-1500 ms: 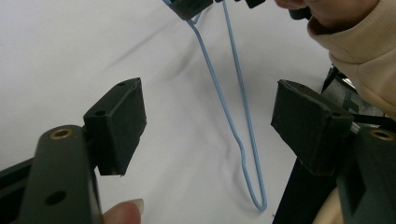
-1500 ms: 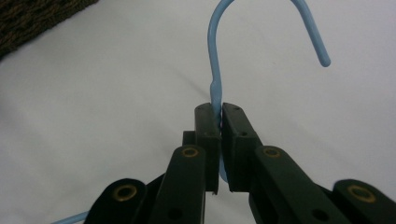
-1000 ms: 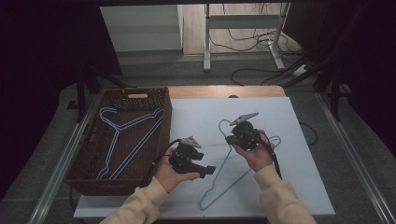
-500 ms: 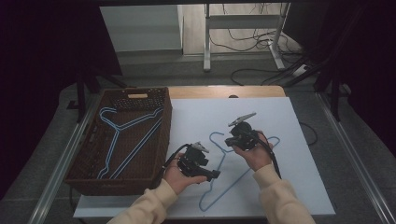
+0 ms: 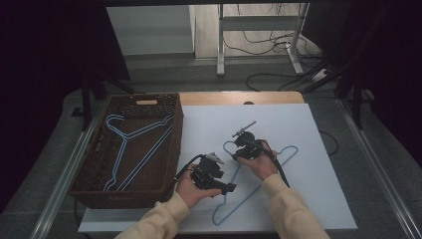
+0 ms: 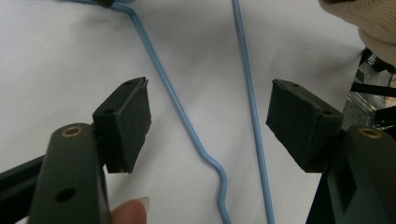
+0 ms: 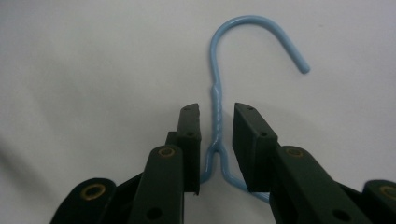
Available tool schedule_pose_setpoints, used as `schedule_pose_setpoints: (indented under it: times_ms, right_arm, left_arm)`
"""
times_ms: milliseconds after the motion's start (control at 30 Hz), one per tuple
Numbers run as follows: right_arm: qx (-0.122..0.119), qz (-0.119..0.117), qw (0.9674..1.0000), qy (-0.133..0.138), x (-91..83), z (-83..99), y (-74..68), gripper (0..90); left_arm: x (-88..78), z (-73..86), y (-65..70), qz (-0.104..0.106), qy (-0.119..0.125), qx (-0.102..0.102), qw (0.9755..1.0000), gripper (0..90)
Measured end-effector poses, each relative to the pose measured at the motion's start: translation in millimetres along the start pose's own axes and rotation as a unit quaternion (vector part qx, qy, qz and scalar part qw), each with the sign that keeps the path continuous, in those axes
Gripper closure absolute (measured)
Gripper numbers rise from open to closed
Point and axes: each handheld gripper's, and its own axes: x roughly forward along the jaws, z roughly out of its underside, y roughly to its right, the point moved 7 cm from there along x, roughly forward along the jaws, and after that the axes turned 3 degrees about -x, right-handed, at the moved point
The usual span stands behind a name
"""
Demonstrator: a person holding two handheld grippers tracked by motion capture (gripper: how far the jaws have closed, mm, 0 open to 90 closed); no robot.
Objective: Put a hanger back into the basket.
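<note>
My right tongs (image 7: 217,121) straddle the twisted neck of the blue wire hanger (image 5: 278,164) that lies flat on the white table top (image 5: 318,124), just below its hook; their jaws have just been opening, and a slim gap now shows on each side of the wire, so the pads no longer press on it. My left tongs (image 6: 208,126) hover low over the same hanger with jaws spread wide, two of its blue wires running between the pads and touching neither. Left of the sheet stands the brown basket (image 5: 89,184) with more blue hangers (image 5: 130,149) inside
</note>
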Motion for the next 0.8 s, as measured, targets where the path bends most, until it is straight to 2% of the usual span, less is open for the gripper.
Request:
schedule_pose_setpoints:
  times_ms: [100, 233, 367, 500, 567, 800]
  right_arm:
    - [-0.009, 0.005, 0.9999, -0.012, 4.4, 0.6, -1.5, 75.0]
    - [-0.016, 0.01, 0.9995, -0.027, 8.2, 1.4, -1.9, 83.3]
    - [-0.011, 0.016, 0.9994, -0.03, 8.6, 0.4, -1.1, 86.0]
    - [-0.023, 0.031, 0.9989, -0.024, 7.9, 0.3, -2.6, 86.2]
    - [-0.022, 0.035, 0.999, -0.02, 5.2, -0.1, -2.3, 86.2]
    - [-0.014, 0.04, 0.9989, 0.021, -20.1, -1.7, -0.1, 86.1]
  left_arm:
    - [0.3, 0.0, 0.3, 0.0, 0.0, -0.001, 1.0, 30.2]
    - [0.5, 0.2, 0.0, 0.0, -0.001, -0.001, 1.0, 30.2]
    - [1.5, 1.1, -0.3, 0.0, -0.002, -0.002, 1.0, 30.0]
    - [4.8, 1.1, -1.3, -0.001, -0.005, -0.005, 1.0, 29.9]
    - [7.6, 0.2, -1.7, -0.002, -0.005, -0.007, 1.0, 29.9]
    - [21.9, -3.5, -4.1, -0.006, -0.011, -0.008, 0.9999, 31.5]
